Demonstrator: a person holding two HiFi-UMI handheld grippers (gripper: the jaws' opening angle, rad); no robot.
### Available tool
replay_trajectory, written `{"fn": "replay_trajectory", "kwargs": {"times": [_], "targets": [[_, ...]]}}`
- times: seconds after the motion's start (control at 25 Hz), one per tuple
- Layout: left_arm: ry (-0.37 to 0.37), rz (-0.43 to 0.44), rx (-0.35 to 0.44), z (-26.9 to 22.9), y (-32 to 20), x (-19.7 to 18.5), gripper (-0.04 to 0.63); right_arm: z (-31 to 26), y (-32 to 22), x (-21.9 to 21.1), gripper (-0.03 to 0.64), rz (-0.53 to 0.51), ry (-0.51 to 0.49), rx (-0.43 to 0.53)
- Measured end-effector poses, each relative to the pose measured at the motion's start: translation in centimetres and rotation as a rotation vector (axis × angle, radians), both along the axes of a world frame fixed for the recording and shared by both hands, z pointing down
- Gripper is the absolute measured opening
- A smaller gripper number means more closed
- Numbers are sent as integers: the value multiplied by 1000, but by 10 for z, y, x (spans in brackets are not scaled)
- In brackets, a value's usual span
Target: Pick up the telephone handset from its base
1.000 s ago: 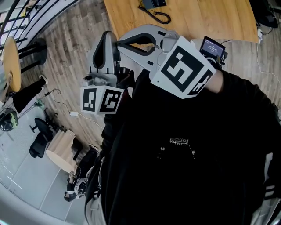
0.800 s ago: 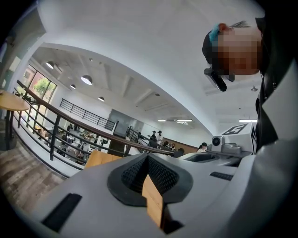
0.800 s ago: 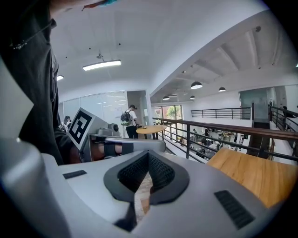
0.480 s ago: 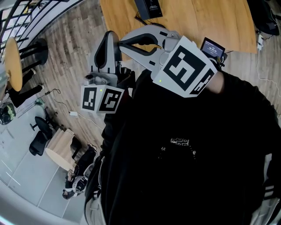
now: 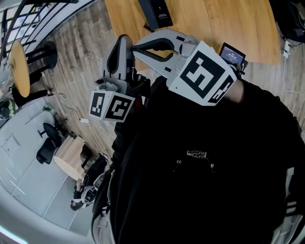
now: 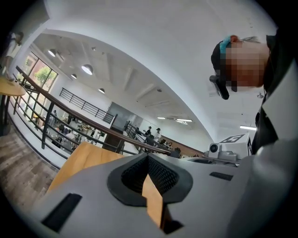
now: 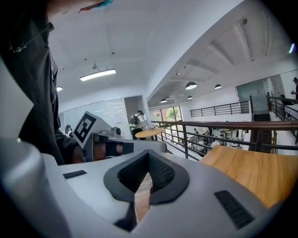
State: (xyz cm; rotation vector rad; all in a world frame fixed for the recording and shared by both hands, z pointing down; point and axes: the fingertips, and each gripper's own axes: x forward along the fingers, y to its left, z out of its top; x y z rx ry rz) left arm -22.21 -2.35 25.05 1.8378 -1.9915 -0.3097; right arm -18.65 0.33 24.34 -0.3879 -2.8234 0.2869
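Black and slab-shaped, the telephone (image 5: pixel 156 12) is being carried by the light wooden tabletop (image 5: pixel 228 19), ahead of both grippers, long side slanting away. The grey left gripper (image 5: pixel 124 39) and grey right gripper (image 5: pixel 136 46) are being held short of it, jaws closed on nothing, the right judged slightly nearer.

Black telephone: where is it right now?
Head view, top edge, left of centre: the black telephone lies on the light wooden table near its left corner, just beyond the left hand-held gripper.

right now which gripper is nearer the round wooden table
Left. The left gripper is toward the round table; the right gripper lies beyond the left one, farther away.
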Motion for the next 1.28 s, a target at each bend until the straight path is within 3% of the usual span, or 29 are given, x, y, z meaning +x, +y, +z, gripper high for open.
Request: {"fn": "replay_trajectory", "kwargs": {"times": [0.32, 0.68, 0.8, 1.04, 1.16, 1.28], "targets": [[40, 10, -43, 13, -48, 14, 6, 9, -47, 15, 15, -4, -1, -67], [117, 1, -109, 37, -64, 16, 6, 28, -69, 23, 15, 7, 36, -152], [127, -3, -119, 47, -66, 2, 6, 33, -72, 20, 15, 25, 49, -156], [101, -8, -64, 45, -75, -49, 6, 39, -88, 12, 15, 109, 55, -110], [93, 31, -74, 57, -82, -67, 6, 36, -99, 7, 15, 176, 51, -97], [136, 91, -99, 78, -84, -76, 6, 31, -104, 2, 16, 232, 61, -76]]}}
